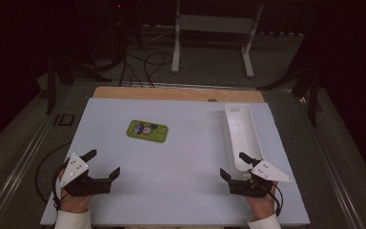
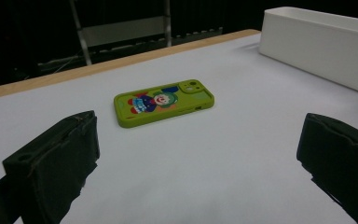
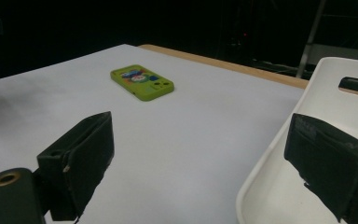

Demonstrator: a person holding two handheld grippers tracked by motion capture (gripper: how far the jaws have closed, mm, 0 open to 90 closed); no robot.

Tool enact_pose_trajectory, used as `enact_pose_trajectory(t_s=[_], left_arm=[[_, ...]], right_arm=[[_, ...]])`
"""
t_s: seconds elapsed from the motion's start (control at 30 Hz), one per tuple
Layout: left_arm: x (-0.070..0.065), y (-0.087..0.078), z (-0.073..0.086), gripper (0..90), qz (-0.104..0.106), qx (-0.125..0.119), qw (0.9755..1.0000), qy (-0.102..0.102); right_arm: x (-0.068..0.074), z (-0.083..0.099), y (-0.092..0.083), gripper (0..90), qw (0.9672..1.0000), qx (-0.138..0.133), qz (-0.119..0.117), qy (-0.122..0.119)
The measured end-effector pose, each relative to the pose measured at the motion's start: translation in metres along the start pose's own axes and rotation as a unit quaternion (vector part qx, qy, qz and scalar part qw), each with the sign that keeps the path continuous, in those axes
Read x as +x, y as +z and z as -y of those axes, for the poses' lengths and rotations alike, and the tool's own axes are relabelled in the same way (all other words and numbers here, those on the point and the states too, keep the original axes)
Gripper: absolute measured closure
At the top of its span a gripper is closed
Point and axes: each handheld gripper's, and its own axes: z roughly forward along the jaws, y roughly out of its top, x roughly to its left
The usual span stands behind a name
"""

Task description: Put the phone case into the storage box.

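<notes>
Phone (image 1: 147, 130): green case, flat on table (image 1: 181, 191); light, rigid, grippy; grasp long edges. Left gripper (image 1: 106, 164) and right gripper (image 1: 232, 164) gape, empty.

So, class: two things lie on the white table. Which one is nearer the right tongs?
The long white tray: its near end lies right beside the right tongs, while the green phone case lies apart, mid-table.

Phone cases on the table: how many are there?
1. The green phone case lies flat, picture side up, on the white table left of its middle, apart from the white tray at the right. Nothing looks hidden; the tray's inside appears empty.
</notes>
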Motion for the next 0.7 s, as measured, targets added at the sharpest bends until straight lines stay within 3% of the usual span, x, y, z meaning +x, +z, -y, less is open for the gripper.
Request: enact_pose_trajectory(t_s=[0.7], left_arm=[[-0.0047,0.0041,0.0001,0.0,-0.001,0.004,1.0000,0.007]], right_arm=[[0.0014,0.0024,0.0010,8.3,1.0000,-0.002,0.005,0.007]])
